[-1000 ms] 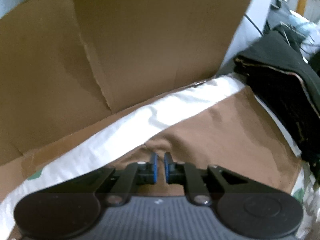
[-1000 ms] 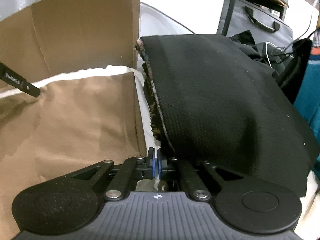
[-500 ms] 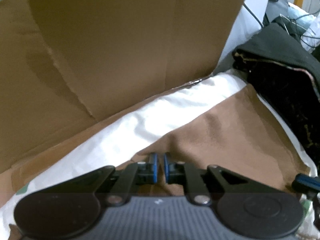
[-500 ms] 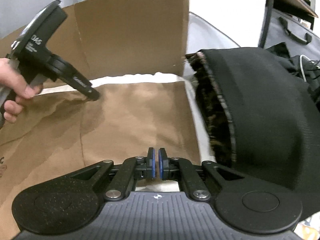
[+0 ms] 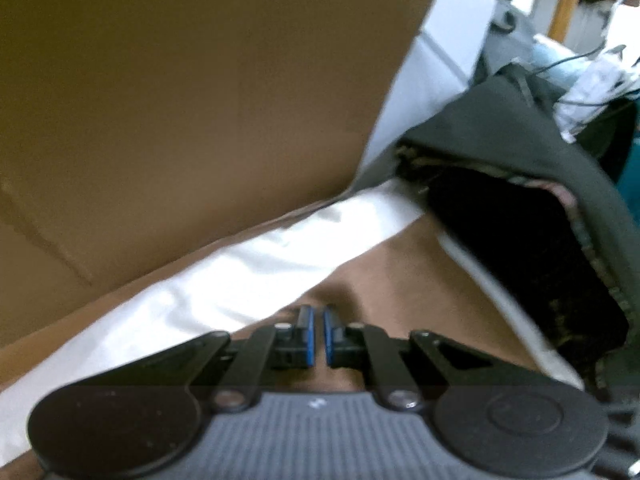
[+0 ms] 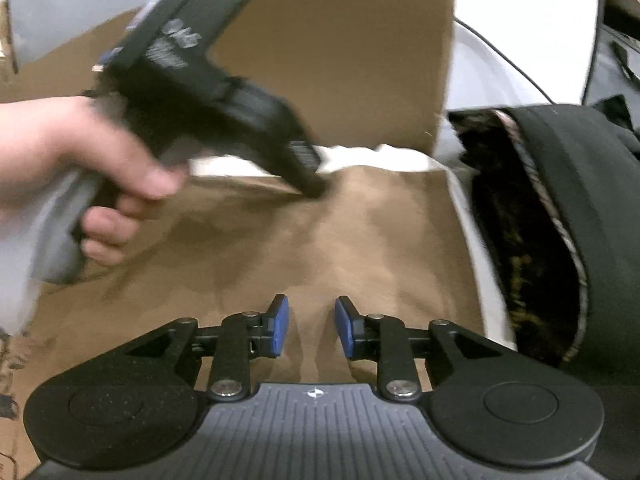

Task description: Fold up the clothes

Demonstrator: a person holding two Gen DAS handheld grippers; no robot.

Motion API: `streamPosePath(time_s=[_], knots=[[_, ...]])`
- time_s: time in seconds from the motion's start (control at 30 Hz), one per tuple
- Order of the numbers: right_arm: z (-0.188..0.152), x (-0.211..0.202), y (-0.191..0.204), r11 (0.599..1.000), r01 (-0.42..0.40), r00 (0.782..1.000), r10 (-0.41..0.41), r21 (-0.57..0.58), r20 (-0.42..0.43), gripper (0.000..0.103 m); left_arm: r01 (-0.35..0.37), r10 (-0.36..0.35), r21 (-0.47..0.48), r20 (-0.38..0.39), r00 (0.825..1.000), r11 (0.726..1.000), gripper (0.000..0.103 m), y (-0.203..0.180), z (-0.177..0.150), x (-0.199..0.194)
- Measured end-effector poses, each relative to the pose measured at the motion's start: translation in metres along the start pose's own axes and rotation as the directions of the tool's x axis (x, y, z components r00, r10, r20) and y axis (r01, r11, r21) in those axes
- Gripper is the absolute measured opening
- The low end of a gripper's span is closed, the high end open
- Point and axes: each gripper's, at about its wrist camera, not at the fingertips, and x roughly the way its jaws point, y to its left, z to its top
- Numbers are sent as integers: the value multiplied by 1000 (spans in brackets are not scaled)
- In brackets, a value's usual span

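Note:
A brown garment lies spread and wrinkled on a white sheet. At its far edge my left gripper, held by a person's hand, pinches the cloth. In the left wrist view the left gripper is shut, and the brown garment puckers at its tips. My right gripper hovers over the garment's near part. Its jaws are opening, the blue pads stand apart, and nothing is pressed between them.
A pile of black clothes with a patterned lining lies along the right side, close to the brown garment. Upright cardboard panels close off the back. Bags and cables sit beyond the black pile.
My right gripper swung left, from the black pile's edge to over the brown garment, and its jaws came apart. My left gripper slid right along the far edge, dragging the cloth.

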Motion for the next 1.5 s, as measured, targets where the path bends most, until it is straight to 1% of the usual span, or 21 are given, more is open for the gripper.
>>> streamPosePath(time_s=[0.03,0.07,0.13,0.3,0.4,0.57,0.7,0.77,0.8,0.83,0.93,1.03,1.13,1.27,1.37,1.43,1.47,1.5], knots=[[0,2,3,1000,-11,1000,11,-10,0,32,16,-16,6,9,1000,1000,6,-2,1,-2],[0,3,7,1000,-21,1000,21,-20,0,32,19,-20,19,12,1000,1000,6,-4,2,-5],[-1,6,13,999,-39,999,39,-38,-1,32,15,-15,9,15,1000,1000,6,1,1,-11],[-8,8,3,999,-34,999,34,-22,-17,32,3,-3,-15,19,1000,1000,6,14,-4,-30],[-12,7,-5,999,15,1000,-16,-36,-13,31,-2,2,-9,10,1000,1000,6,21,-11,-41],[-18,1,-21,994,100,995,-100,-41,-6,31,11,-12,-14,-12,1000,1000,6,25,-33,-50],[-22,-1,-41,988,155,988,-155,-9,-10,32,31,-32,-11,-32,999,999,6,18,-47,-51],[-24,-2,-52,985,175,985,-175,3,-13,25,34,-34,-7,-41,999,999,6,13,-52,-50],[-25,-3,-53,983,181,983,-181,-5,-14,22,34,-34,-7,-43,998,999,6,12,-55,-50],[-26,-4,-54,982,190,982,-190,-17,-15,18,34,-35,-8,-46,998,999,6,10,-57,-51],[-28,-8,-52,970,235,971,-237,-57,-17,17,25,-26,-30,-34,999,999,6,6,-64,-58],[-26,-23,-60,974,226,974,-226,22,-21,18,26,-27,-25,-32,999,999,6,-2,-71,-66],[-28,-44,-66,975,219,976,-219,46,1,18,44,-45,-15,-38,998,999,6,-12,-77,-75],[-32,-60,-73,977,189,982,-188,97,-18,18,72,-73,-32,-41,996,997,6,-23,-85,-86],[-34,-64,-80,976,135,991,-131,174,-36,21,92,-94,-42,-43,995,995,6,-32,-91,-93],[-36,-66,-85,969,80,996,-71,235,-46,25,103,-105,-42,-44,994,994,6,-38,-95,-96],[-37,-65,-86,964,59,998,-48,261,-49,26,107,-109,-56,-41,993,993,6,-38,-95,-96],[-38,-64,-86,961,55,998,-43,273,-52,26,111,-113,-72,-39,993,991,6,-39,-96,-95]])
